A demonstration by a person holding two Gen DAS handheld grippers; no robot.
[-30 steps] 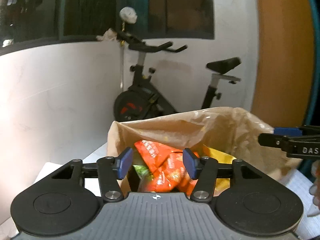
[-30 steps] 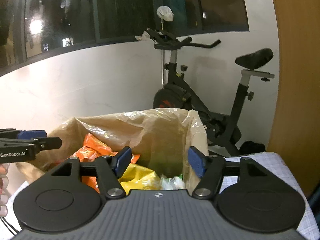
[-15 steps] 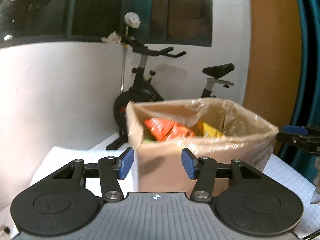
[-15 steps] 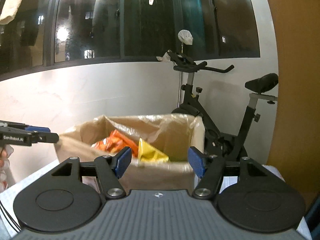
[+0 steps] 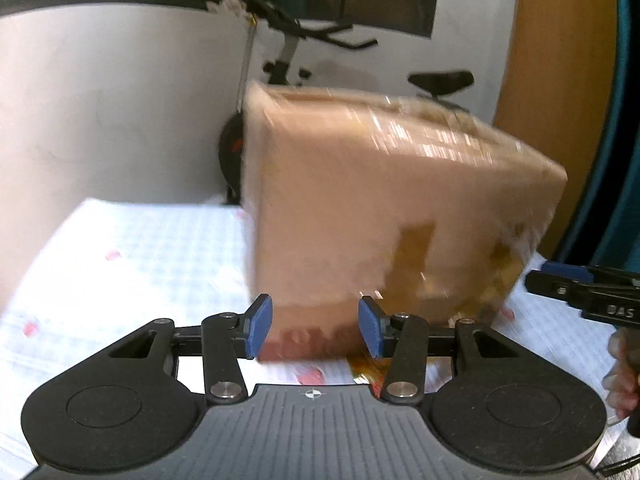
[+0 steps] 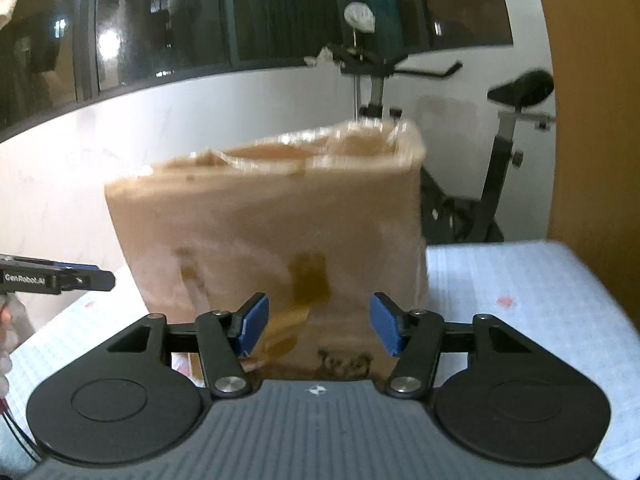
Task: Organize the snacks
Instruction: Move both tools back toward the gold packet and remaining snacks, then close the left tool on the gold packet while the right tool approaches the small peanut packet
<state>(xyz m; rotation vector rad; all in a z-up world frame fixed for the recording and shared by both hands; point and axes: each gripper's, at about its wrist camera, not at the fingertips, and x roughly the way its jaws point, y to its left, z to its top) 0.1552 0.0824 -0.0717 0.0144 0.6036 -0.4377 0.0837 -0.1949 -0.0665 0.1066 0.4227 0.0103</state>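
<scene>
Nearest, the left hand-held gripper [image 5: 314,328] and right hand-held gripper [image 6: 318,326] hang spread and empty. Just beyond, the plastic-lined brown cardboard box [image 5: 384,216] stands on the white checked surface [image 5: 132,248]. Best steady both hands before reaching over its rim.

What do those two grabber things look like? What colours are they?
Both look the same. The left gripper and right gripper have black arms with silver screws, blue pads on the fingertips, and a ribbed grey body with two round black bumps. The left one has white "GenRobot.AI" lettering on its side, seen from the right camera. Thin cables trail by the hand.
</scene>
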